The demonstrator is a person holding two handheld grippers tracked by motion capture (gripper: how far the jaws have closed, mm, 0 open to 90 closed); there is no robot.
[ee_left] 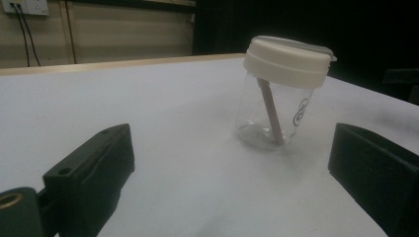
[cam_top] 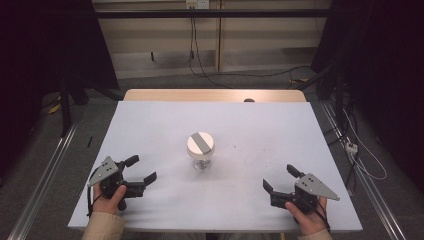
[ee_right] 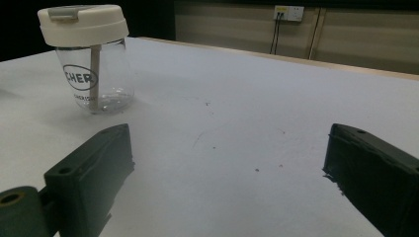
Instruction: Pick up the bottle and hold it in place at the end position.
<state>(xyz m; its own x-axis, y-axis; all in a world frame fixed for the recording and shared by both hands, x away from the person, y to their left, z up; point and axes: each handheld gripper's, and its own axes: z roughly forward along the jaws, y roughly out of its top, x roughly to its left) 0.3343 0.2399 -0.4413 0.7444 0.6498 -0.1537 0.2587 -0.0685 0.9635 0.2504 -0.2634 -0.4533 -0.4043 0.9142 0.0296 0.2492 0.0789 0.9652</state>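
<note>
Clear lidded jar (cam_top: 201, 150) stood midtable, label partly unreadable; my left gripper (cam_top: 139, 172) and right gripper (cam_top: 278, 180) gaped empty, well apart from it.

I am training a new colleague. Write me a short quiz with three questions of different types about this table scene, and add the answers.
1. True or false: the left gripper holds the jar.
2. What colour is the lid? A) white B) red C) black
3. Fill in: the jar stands ____ on the table.

Key:
1. False; both the left gripper and the right gripper rest apart from the jar, jaws open.
2. A
3. Upright
</note>
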